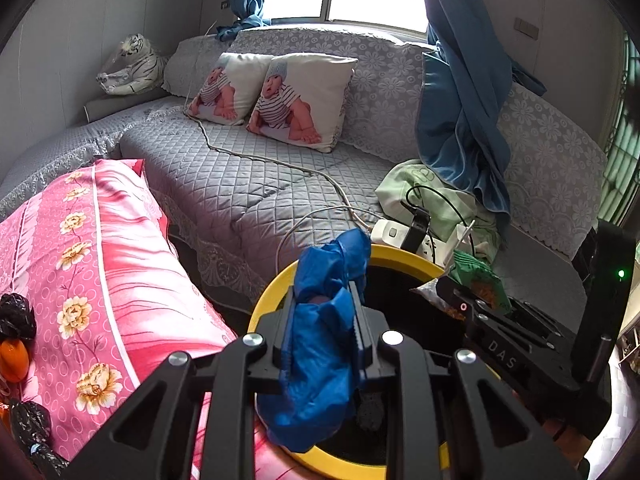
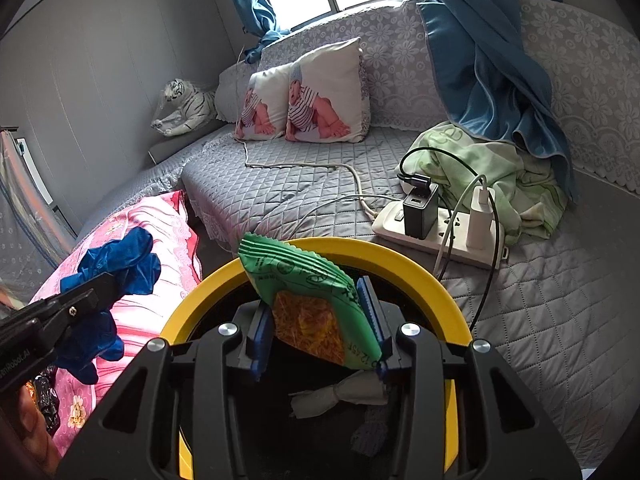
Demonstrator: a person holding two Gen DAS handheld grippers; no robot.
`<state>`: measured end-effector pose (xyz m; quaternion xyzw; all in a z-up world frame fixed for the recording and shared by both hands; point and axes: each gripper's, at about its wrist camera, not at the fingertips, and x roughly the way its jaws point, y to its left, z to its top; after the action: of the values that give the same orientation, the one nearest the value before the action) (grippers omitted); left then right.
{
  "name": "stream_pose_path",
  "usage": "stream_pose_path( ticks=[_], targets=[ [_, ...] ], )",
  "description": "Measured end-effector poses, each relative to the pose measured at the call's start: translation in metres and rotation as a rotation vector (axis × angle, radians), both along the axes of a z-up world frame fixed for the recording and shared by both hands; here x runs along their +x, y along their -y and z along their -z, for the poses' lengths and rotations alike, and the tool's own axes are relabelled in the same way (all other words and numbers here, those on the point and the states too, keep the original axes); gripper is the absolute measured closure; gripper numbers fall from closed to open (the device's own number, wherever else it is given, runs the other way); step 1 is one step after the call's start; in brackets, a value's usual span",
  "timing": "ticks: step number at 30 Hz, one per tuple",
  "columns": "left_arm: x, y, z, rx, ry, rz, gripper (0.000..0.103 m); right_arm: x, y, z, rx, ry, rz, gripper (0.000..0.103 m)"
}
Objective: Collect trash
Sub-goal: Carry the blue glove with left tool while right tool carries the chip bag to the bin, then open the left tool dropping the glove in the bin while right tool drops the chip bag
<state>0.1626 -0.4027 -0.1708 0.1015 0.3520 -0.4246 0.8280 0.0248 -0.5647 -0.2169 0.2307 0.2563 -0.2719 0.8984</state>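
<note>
My left gripper (image 1: 325, 292) is shut on a crumpled blue plastic bag (image 1: 320, 344) and holds it over the left rim of a yellow-rimmed black bin (image 1: 267, 292). My right gripper (image 2: 316, 308) is shut on a green snack packet (image 2: 308, 296) and holds it over the same bin (image 2: 400, 258). In the right wrist view the left gripper with the blue bag (image 2: 116, 268) is at the left. In the left wrist view the right gripper with the green packet (image 1: 476, 280) is at the right. A twisted white tissue (image 2: 340, 396) lies inside the bin.
A pink floral pillow (image 1: 100, 280) lies left of the bin, with black wrappers (image 1: 16, 316) and an orange item (image 1: 14, 360) on it. A grey quilted sofa (image 2: 280, 192) is behind, with a power strip and chargers (image 2: 436, 228), cables, green cloth (image 2: 500, 176), and two cushions (image 2: 304, 100).
</note>
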Motion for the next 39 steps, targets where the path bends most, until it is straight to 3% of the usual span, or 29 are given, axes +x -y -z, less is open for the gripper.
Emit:
stream_pose_path(
  ticks=[10,17,21,24,27,29,36,39],
  targets=[
    [0.009,0.003,0.013,0.016,-0.072,0.009,0.081,0.002,0.005,0.005,0.03,-0.023,0.016,0.065],
    [0.009,0.002,0.012,0.004,-0.085,0.017,0.079,-0.001,0.009,0.005,0.042,-0.022,0.032,0.056],
    [0.011,-0.002,0.01,-0.01,-0.102,0.005,0.069,-0.004,0.013,0.003,0.051,-0.019,0.05,0.049],
    [0.015,-0.007,0.007,-0.032,-0.112,-0.012,0.053,-0.005,0.015,0.002,0.063,-0.019,0.061,0.044],
    [0.017,-0.012,0.003,-0.051,-0.113,-0.033,0.048,-0.008,0.017,0.001,0.069,-0.021,0.077,0.043],
    [0.021,-0.018,0.0,-0.075,-0.125,-0.055,0.039,-0.009,0.017,-0.001,0.065,-0.018,0.085,0.039],
    [0.036,-0.05,-0.015,-0.149,-0.128,-0.149,0.026,-0.014,0.015,-0.012,0.045,-0.011,0.104,0.034],
    [0.041,-0.07,-0.022,-0.152,-0.086,-0.193,0.024,-0.016,0.01,-0.019,0.038,0.007,0.097,0.034]
  ],
)
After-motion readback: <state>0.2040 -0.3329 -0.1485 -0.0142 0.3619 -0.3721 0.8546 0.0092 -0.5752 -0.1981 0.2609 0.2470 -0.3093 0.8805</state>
